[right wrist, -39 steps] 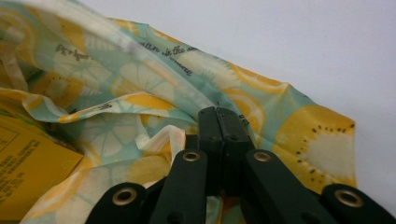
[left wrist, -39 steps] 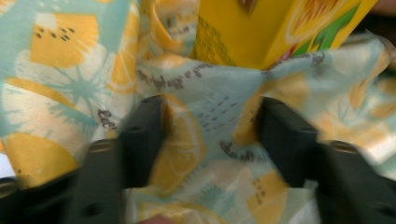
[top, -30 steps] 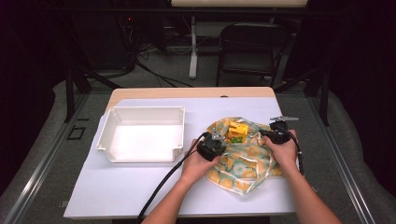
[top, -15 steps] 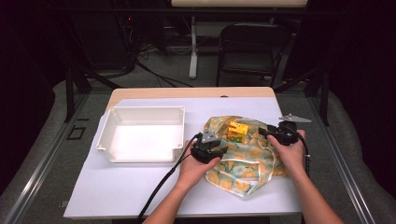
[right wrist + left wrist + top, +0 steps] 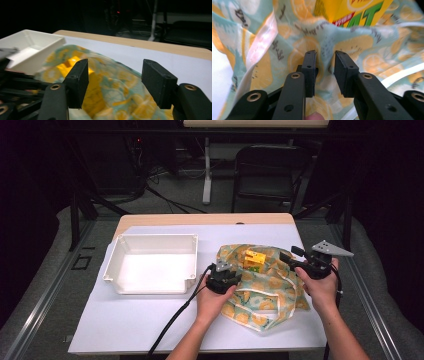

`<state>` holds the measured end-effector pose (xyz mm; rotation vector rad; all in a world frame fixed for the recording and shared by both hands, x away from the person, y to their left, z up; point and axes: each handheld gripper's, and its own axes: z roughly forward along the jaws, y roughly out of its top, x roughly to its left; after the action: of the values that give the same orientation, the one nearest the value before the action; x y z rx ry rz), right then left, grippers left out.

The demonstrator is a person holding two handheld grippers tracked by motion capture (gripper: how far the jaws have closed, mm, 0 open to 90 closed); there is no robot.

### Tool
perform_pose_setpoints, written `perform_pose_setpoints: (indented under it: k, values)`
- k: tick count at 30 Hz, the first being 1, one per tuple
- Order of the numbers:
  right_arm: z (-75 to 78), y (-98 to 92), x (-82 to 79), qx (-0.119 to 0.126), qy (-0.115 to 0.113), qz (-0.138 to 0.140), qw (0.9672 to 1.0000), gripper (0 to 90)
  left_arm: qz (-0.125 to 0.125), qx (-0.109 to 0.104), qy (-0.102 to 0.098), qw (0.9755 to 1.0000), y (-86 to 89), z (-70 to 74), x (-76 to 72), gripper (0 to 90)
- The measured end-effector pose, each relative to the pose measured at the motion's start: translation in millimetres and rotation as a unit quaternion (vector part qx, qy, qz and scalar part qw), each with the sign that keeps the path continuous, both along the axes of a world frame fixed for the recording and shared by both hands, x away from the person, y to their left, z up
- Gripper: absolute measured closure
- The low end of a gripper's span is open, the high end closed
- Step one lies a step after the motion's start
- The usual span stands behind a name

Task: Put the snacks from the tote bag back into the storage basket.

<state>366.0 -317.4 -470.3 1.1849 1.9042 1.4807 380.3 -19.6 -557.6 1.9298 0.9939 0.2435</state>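
At the top of the left gripper view, the frame edge is cutting off the yellow box (image 5: 352, 11), and the lemon-print cloth (image 5: 287, 37) is hiding its lower part, leaving its lettering unreadable.

room: dark | floor (image 5: 165, 202): grey (cables trailing) | black chair (image 5: 265, 172) behind wooden table (image 5: 150, 220)

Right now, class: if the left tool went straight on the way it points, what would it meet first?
Probably the lemon-print cloth bag: its fabric lies right ahead of the left tool, bunching between the jaws. Behind it stands the yellow carton.
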Motion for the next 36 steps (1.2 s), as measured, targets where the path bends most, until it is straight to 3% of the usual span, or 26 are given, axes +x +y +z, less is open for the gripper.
perform_pose_setpoints:
  k: [3, 5, 8, 15, 21, 28, 36]
  values:
    - [1.4, 11.2, -4.1, -0.002, -0.004, 0.033, 0.9994, 40.7, 0.011, 0.002, 0.001, 0.9999, -2.5, -7.7, -0.8, 73.6]
    - [0.1, 17.2, -4.2, -0.008, 0.0, 0.054, 0.9985, 40.9, 0.018, 0.008, -0.011, 0.9998, -2.3, -6.8, -3.2, 76.5]
    - [-6.1, 25.9, -2.2, -0.012, 0.004, 0.07, 0.9975, 40.4, 0.023, 0.02, -0.035, 0.9989, -4.5, -6.2, -7.8, 79.2]
    - [-20.7, 45.9, 6.0, -0.035, 0.028, 0.1, 0.9939, 32.0, 0.036, 0.012, -0.043, 0.9983, -2.6, -6.1, -10.5, 81.6]
    - [-28.9, 59.1, 13.2, -0.057, 0.033, 0.101, 0.9927, 27.2, 0.034, 0.012, -0.041, 0.9985, -2.5, -6.4, -9.7, 81.7]
    - [-35.3, 58.4, 24.9, -0.053, 0.032, 0.078, 0.995, 26.3, 0.034, 0.011, -0.04, 0.9986, -2.5, -6.4, -9.8, 81.5]
    - [-44.3, 59.6, 38.5, -0.066, 0.032, 0.083, 0.9939, 25.8, 0.031, 0.009, -0.039, 0.9987, -2.1, -6.4, -9.5, 81.5]
